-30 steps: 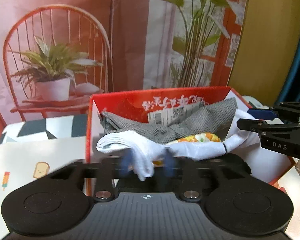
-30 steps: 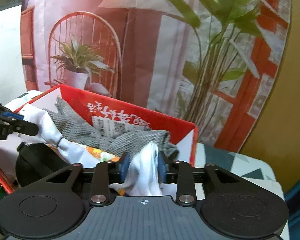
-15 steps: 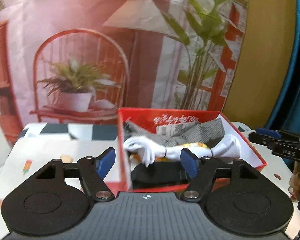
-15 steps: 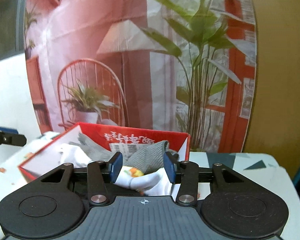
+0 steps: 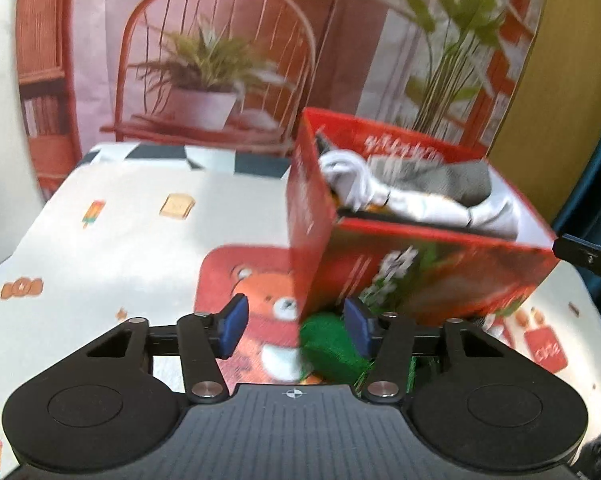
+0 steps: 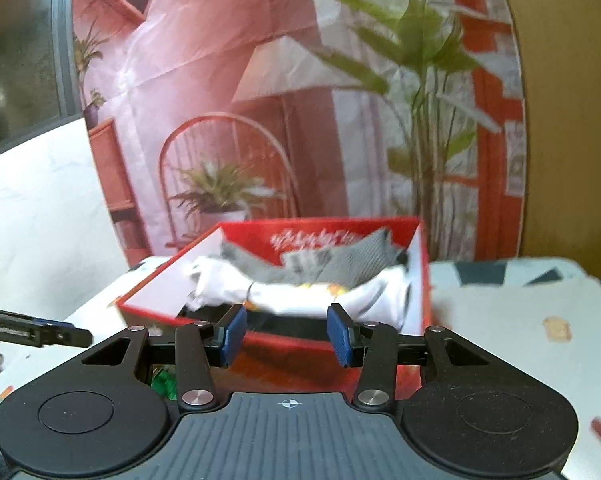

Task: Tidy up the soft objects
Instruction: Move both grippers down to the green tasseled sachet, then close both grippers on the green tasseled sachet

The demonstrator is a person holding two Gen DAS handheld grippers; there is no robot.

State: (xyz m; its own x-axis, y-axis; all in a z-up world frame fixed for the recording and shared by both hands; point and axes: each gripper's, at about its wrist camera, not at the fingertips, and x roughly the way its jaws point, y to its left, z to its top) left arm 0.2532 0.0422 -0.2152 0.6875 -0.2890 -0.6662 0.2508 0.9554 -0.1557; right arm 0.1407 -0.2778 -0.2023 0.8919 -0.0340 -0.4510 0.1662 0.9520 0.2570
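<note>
A red cardboard box (image 5: 432,276) stands on the table and holds a white cloth (image 5: 416,204) with a grey knitted cloth (image 5: 452,180) lying behind it. My left gripper (image 5: 296,330) hovers low in front of the box's near corner. Its jaws are closing, and a green soft thing (image 5: 332,354) lies between them by the right pad; the left pad stands clear of it. In the right wrist view, the box (image 6: 420,272) is just beyond my right gripper (image 6: 287,334), which is open with nothing between its pads. Both cloths (image 6: 300,292) rest inside.
A patterned tablecloth (image 5: 132,232) covers the table, with a red bear-print mat (image 5: 260,300) under the left gripper. A printed backdrop (image 6: 260,100) of a chair and plants hangs behind. The right gripper's fingertip (image 5: 584,256) shows beside the box.
Both grippers let go of the white cloth, which now lies in the box, and drew back. The left one swung left and lower to the box's corner; a green thing came into view.
</note>
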